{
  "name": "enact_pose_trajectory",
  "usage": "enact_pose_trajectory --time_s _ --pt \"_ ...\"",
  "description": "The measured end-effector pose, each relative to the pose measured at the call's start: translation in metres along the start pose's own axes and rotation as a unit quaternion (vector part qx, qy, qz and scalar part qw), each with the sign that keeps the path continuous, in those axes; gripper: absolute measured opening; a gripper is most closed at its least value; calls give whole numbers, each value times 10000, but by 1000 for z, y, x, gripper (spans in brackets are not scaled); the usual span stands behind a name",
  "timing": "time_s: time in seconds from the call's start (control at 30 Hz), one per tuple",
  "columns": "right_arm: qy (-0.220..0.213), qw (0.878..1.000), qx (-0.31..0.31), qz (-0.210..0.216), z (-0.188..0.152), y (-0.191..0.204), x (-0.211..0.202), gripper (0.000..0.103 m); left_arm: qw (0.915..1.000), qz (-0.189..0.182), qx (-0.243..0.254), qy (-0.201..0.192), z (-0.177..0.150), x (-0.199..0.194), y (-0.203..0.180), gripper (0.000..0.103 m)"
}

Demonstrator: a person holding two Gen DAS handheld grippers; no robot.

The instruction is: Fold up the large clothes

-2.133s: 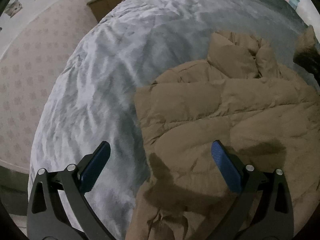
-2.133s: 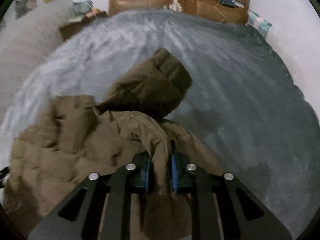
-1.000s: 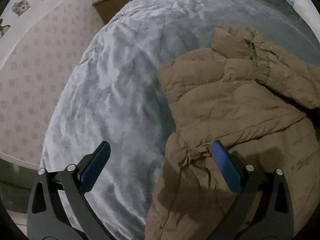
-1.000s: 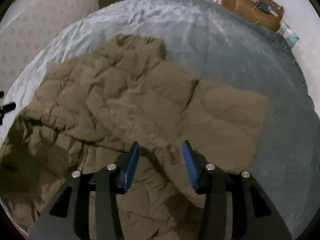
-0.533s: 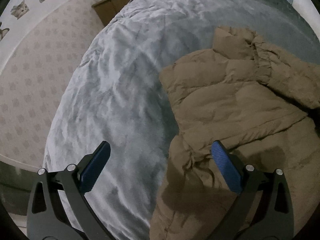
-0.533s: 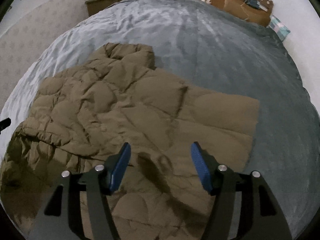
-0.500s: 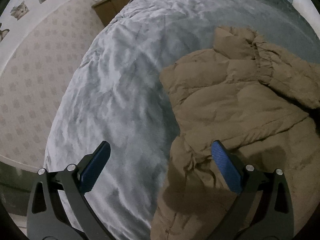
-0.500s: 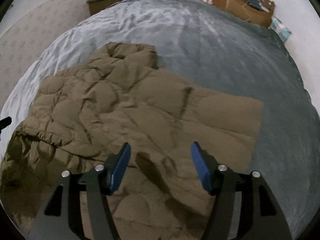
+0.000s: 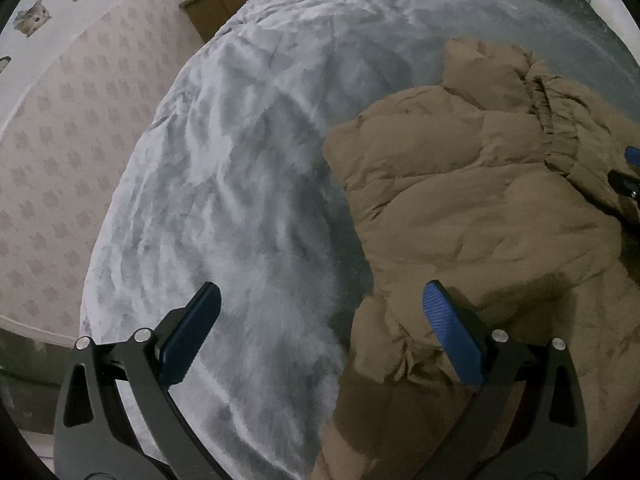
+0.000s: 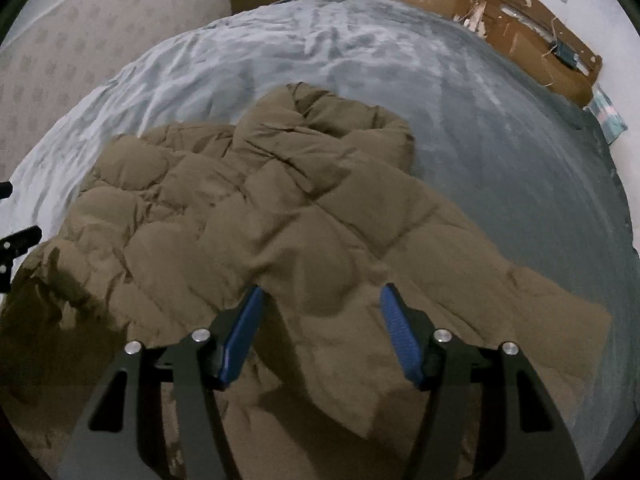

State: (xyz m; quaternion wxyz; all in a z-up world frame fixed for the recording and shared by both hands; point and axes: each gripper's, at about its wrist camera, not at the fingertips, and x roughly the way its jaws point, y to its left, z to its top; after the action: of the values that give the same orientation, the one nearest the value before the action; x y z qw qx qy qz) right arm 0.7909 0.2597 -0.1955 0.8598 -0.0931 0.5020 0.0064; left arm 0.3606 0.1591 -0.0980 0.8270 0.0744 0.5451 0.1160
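A brown puffer jacket lies spread on the grey bed blanket, its hood toward the headboard. In the left wrist view, my left gripper is open wide at the jacket's left edge: one finger hovers over the blanket, the other over the crumpled hem. In the right wrist view, my right gripper hangs low over the jacket's middle. Its jaws are closing, and a puffy ridge of fabric lies between the pads without being pinched. The right gripper's tip shows at the left view's right edge.
A brown padded headboard stands at the far end of the bed. A wooden nightstand with clutter sits at the far left corner. A patterned wall with cat stickers runs along the bed's left edge. Bare blanket lies right of the jacket.
The right gripper let go of the jacket fold it had held. It then moved left and lower over the flattened jacket while its jaws widened and narrowed. The left gripper crept slightly closer.
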Motion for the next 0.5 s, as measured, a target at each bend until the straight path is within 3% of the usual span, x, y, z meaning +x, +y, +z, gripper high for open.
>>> enact_pose_trajectory --time_s 0.13,0.37,0.5 --pt "100 9993 303 202 1 -5 14 46 10000 -56 -41 45 1 7 3 100" --pt "83 9985 315 433 -4 -5 17 10 9998 -137 44 -104 3 4 6 100" --pt "-95 9981 333 517 -2 -4 9 4 9992 -372 -101 -112 4 3 13 100"
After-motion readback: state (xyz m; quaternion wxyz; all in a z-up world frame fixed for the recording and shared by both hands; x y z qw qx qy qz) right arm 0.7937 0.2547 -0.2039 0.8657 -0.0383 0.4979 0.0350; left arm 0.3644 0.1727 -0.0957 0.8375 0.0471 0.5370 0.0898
